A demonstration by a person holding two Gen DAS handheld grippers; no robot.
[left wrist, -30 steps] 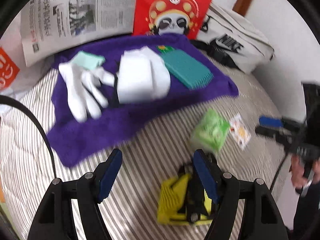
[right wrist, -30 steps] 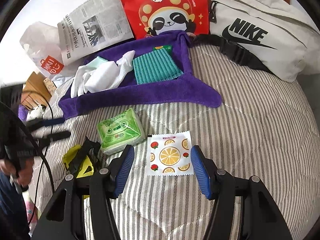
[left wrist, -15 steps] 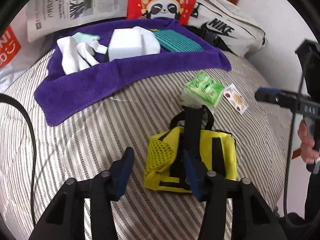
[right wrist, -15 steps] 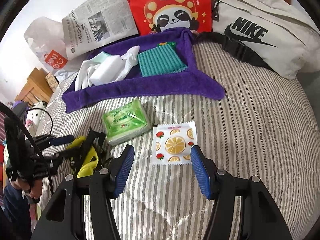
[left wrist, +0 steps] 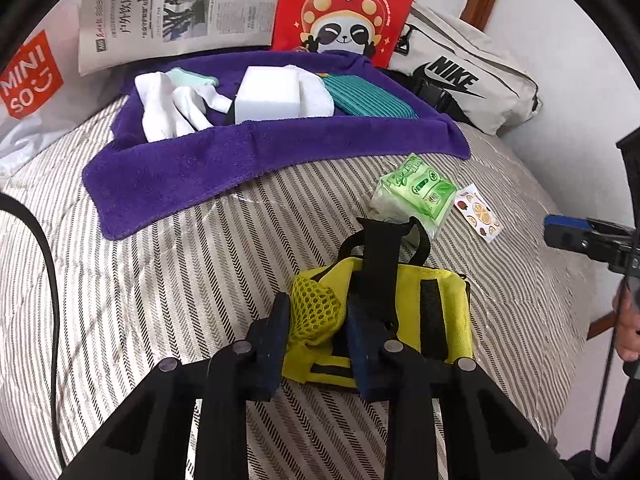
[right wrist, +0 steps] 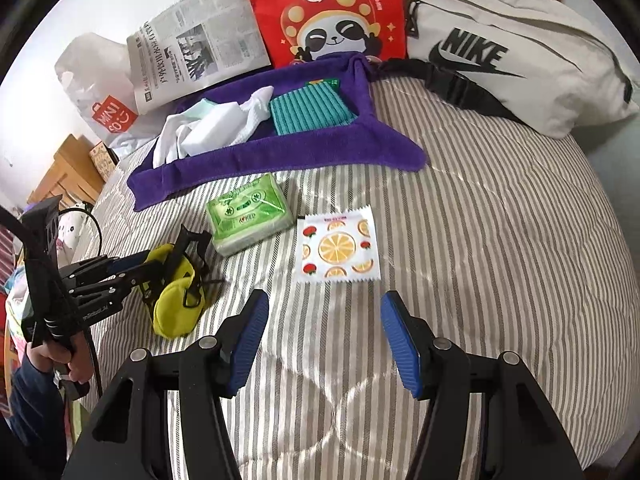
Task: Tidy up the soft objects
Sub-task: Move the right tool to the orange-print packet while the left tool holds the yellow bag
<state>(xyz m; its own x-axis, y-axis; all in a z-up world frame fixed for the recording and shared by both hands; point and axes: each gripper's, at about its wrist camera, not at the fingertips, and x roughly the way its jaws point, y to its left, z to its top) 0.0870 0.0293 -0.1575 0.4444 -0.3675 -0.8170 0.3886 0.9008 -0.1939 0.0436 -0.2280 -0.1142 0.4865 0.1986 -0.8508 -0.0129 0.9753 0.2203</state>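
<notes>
My left gripper (left wrist: 316,320) is shut on the mesh corner of a small yellow pouch with black straps (left wrist: 404,304), which lies on the striped bed; it also shows in the right wrist view (right wrist: 176,292). A green tissue pack (left wrist: 416,192) (right wrist: 250,212) and a fruit-print sachet (left wrist: 478,212) (right wrist: 338,246) lie beyond it. A purple towel (left wrist: 224,156) (right wrist: 280,152) holds white gloves (left wrist: 168,104), a white sponge block (left wrist: 268,94) and a teal cloth (left wrist: 368,96). My right gripper (right wrist: 324,316) is open and empty, just short of the sachet.
A newspaper (left wrist: 176,4), a red panda bag (left wrist: 344,8), a white Nike bag (left wrist: 464,76) and a Miniso bag (left wrist: 28,80) line the head of the bed. A black cable (left wrist: 48,256) runs at the left. Wooden furniture (right wrist: 60,180) stands beside the bed.
My left gripper has come down onto the yellow pouch and its jaws have closed on the mesh corner. My right gripper has stayed open near the sachet, shifting only slightly.
</notes>
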